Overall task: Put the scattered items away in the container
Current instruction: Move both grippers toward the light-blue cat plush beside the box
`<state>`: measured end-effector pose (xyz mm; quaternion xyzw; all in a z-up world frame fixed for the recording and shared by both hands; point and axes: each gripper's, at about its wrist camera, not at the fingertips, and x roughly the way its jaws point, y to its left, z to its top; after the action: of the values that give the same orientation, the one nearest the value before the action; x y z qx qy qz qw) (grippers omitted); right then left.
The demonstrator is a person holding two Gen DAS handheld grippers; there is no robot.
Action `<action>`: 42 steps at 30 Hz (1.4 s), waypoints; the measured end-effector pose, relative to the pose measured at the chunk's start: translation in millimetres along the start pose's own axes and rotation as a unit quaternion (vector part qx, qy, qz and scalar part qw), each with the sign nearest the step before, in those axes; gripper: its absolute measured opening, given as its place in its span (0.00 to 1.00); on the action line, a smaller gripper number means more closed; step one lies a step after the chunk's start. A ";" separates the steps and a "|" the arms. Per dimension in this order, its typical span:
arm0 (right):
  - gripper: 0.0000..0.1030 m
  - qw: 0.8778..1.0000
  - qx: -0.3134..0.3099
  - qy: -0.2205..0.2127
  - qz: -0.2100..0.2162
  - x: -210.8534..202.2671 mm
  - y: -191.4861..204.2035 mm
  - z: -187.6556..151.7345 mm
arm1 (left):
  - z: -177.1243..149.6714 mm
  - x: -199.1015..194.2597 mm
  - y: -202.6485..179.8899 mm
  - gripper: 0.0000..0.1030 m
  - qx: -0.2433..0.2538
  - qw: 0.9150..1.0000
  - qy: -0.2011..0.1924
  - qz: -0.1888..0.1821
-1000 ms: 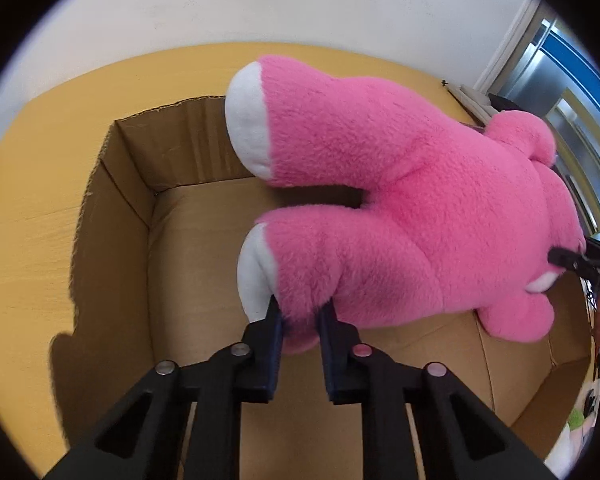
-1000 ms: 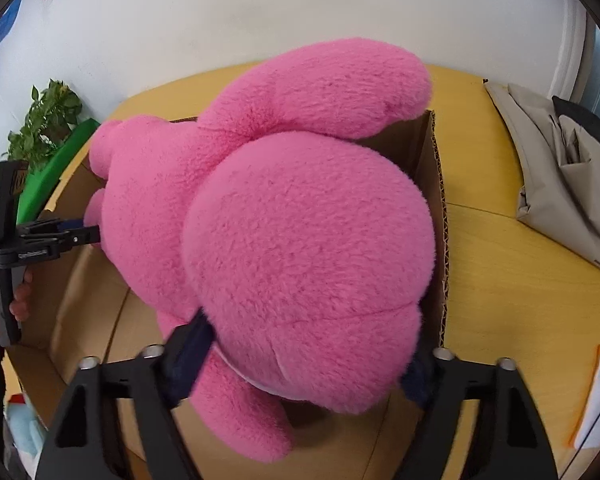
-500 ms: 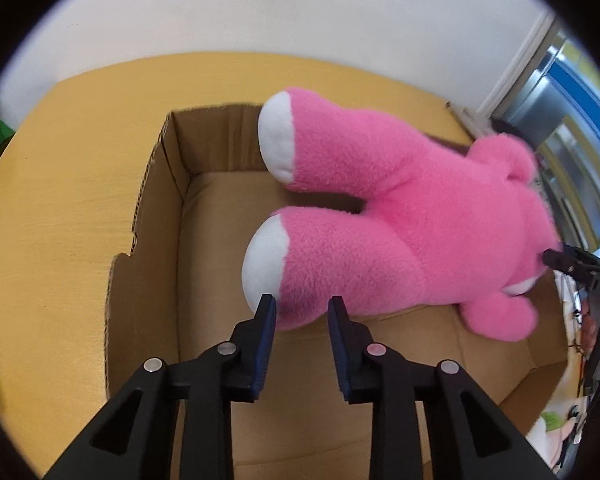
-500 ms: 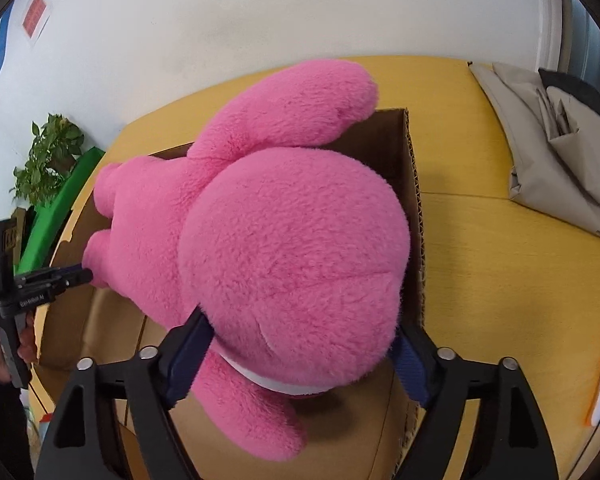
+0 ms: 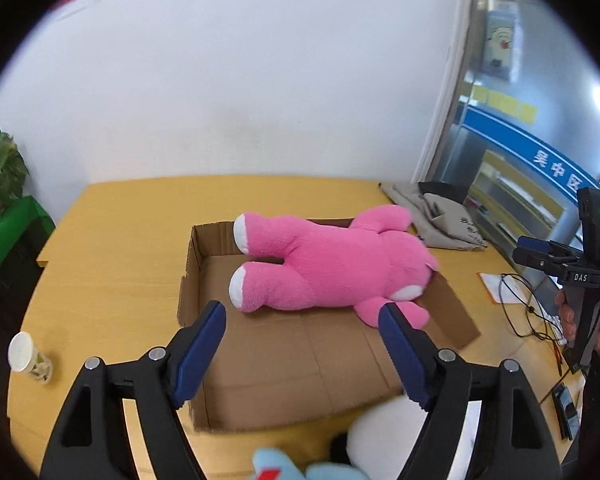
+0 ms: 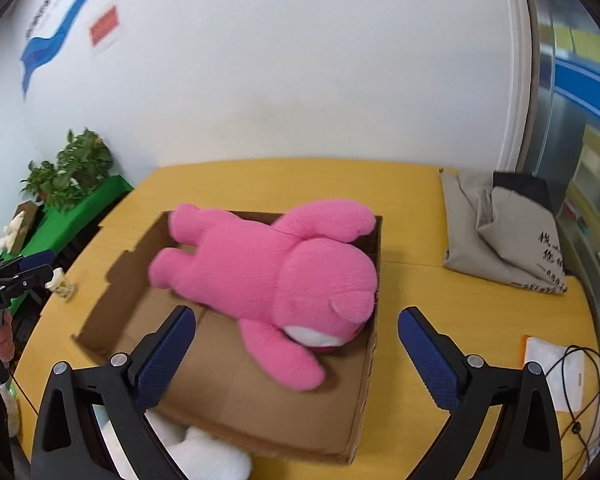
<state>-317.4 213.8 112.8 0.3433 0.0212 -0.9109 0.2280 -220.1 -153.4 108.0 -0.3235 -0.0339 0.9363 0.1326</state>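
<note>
Left wrist view: left gripper jaws are opening, already wide, nothing between the pads. Pink plush bear lies in the cardboard box, along the far wall, white-soled feet toward the box's left end, head at the right end riding over the rim. Near half of the box floor is bare. Just outside the near wall sit a white plush and a light blue plush, both cut off by the frame edge. A paper cup stands on the yellow table, well left of the box. The right gripper shows at the right edge in a hand.

Right wrist view: right gripper jaws opening to full width, empty. The bear sprawls across the far half of the box, head against the right wall, one arm pointing toward the near side. The white plush sits beside the near-left corner, partly behind the left finger. Grey bag and a cable lie on the table to the right, well apart from the box.

Judgement: the bear is placed; next pick is likely the plush by the near wall. Keep the jaws wide on approach, clear the box rim, come down on the plush's bulk rather than loose fur, and drop it into the bare near half so the bear isn't dislodged.
</note>
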 end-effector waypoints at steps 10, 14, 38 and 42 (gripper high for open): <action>1.00 0.998 -0.031 -0.045 0.012 -89.3 63.4 -75.5 | -86.3 -70.6 -13.3 0.77 -0.018 0.999 0.003 0.033; 1.00 0.999 -0.012 -0.048 0.006 -100.2 69.6 -101.3 | -112.0 -79.1 -13.3 0.77 -0.042 0.999 0.010 0.019; 1.00 0.967 -0.056 0.145 0.203 -4.8 213.8 -229.5 | -201.0 -16.0 40.1 0.76 -0.218 0.967 0.095 -0.088; 1.00 0.960 -0.040 0.167 0.222 15.0 224.4 -238.5 | -208.2 -5.2 49.7 0.76 -0.235 0.962 0.099 -0.100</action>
<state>-84.0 53.5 -52.3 0.4770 0.0185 -0.7656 0.4313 -99.4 -207.2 -60.5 -0.4313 -0.2718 0.8474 0.1487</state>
